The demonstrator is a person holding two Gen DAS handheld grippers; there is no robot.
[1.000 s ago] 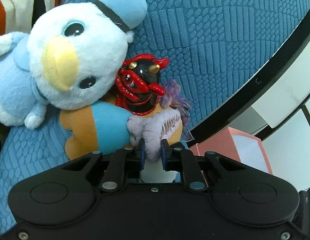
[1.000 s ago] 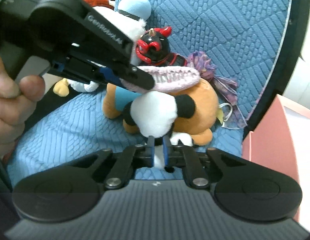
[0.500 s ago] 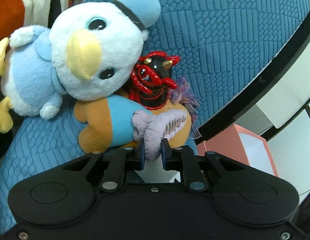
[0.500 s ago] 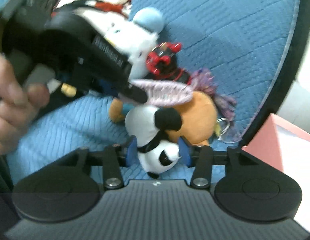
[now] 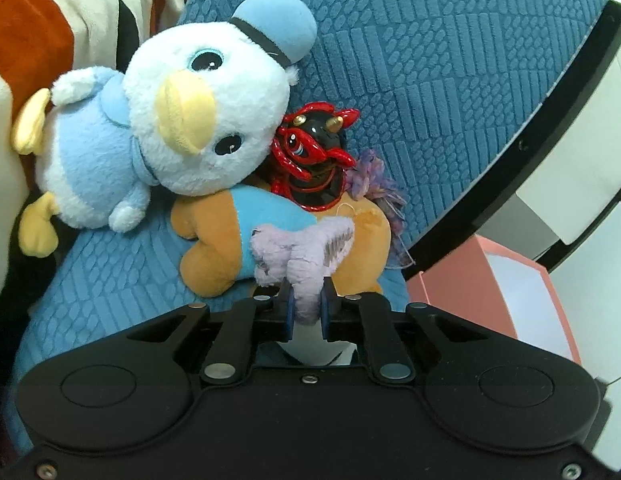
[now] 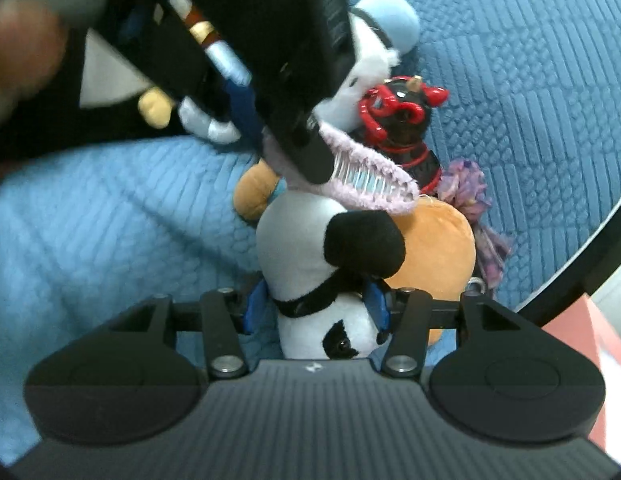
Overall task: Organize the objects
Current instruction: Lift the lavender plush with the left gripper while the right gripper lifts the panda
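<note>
On the blue quilted chair point(image 5: 450, 60) a heap of soft toys lay against the backrest. The left gripper point(image 5: 305, 308) was clamped tight on a fuzzy lilac hair clip point(image 5: 302, 244), holding it just above the orange and blue plush point(image 5: 218, 248). The right gripper point(image 6: 316, 306) had just been opening its jaws; they stood apart on either side of a panda plush point(image 6: 310, 248), which lay upside down between them at the near edge of the heap. Whether the pads touched it I could not tell. Farther back a white duck plush point(image 5: 198, 120) with a blue cap leaned on a shiny red and black figurine point(image 5: 314, 160). A pink box point(image 5: 470, 280) stood to the right, beside the chair.
</note>
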